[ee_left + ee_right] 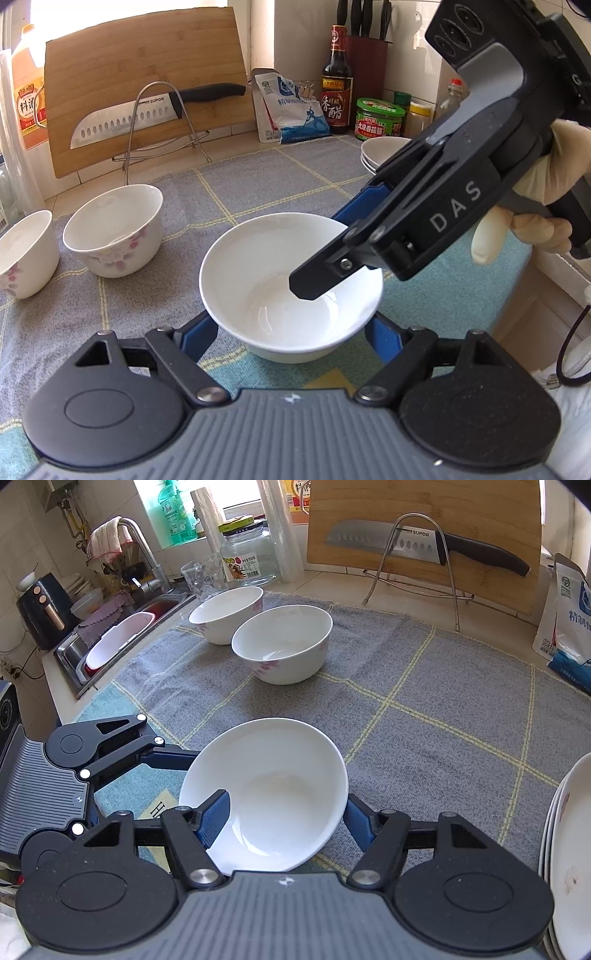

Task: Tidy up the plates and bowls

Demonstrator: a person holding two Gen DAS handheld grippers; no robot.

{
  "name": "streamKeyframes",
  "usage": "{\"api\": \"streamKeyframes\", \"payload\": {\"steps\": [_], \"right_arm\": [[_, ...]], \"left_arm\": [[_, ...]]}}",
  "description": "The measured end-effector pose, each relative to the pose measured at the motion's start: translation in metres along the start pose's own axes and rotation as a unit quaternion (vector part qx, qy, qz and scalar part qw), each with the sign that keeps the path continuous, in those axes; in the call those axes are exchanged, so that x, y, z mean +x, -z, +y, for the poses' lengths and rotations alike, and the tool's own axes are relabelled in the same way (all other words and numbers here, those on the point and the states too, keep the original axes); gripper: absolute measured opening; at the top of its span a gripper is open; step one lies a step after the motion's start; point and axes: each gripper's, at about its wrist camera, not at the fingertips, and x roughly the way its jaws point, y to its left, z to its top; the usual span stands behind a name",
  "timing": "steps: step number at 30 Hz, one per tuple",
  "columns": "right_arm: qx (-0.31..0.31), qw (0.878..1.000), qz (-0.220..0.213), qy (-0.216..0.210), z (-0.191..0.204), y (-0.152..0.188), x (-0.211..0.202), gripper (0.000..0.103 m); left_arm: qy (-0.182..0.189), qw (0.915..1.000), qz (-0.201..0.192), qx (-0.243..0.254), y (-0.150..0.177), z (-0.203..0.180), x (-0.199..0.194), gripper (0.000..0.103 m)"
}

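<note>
Plain white bowl upright on the grey checked cloth covering the bench, caught between both tools. Left claw open, its blue fingers flanking the bowl's near side, one on each flank; cannot tell whether either pad touches the wall. Right claw also spread, reaching in from the bowl's right, one finger dipped inside the basin and the other outside the far-right rim, so straddling the wall rather than pinching it yet. Round, so no long axis to line up with; grasp line simply across the rim wall. Right claw likely nearer to a hold, needing only to close. Beyond the bowl to its left, two floral bowls standing side by side; beyond it to its right, a stack of plates. Likely destination one of those groups, judging by the task.
</note>
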Motion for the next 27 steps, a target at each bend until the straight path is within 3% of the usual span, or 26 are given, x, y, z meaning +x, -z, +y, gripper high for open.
{"api": "streamKeyframes", "payload": {"steps": [3, 4, 6, 16, 27], "right_arm": [[-0.001, 1.0, 0.003, -0.002, -0.001, 0.001, 0.002, 0.079], [-0.002, 1.0, 0.001, -0.003, 0.0, 0.001, 0.002, 0.091], [-0.006, 1.0, -0.007, 0.0, 0.001, 0.0, -0.001, 0.102], [-0.03, 0.999, -0.02, 0.013, 0.003, -0.011, -0.005, 0.103], [-0.079, 0.996, -0.012, 0.03, 0.013, -0.033, 0.008, 0.103]], "left_arm": [[0.003, 1.0, 0.0, -0.004, 0.0, 0.001, 0.001, 0.087], [0.006, 1.0, -0.003, -0.004, 0.0, 0.001, 0.001, 0.093], [0.012, 0.9999, -0.009, -0.007, -0.001, 0.003, -0.001, 0.101], [-0.005, 0.9998, -0.007, -0.02, 0.005, 0.014, -0.023, 0.101], [-0.087, 0.995, -0.015, -0.048, 0.012, 0.051, -0.046, 0.101]]}}
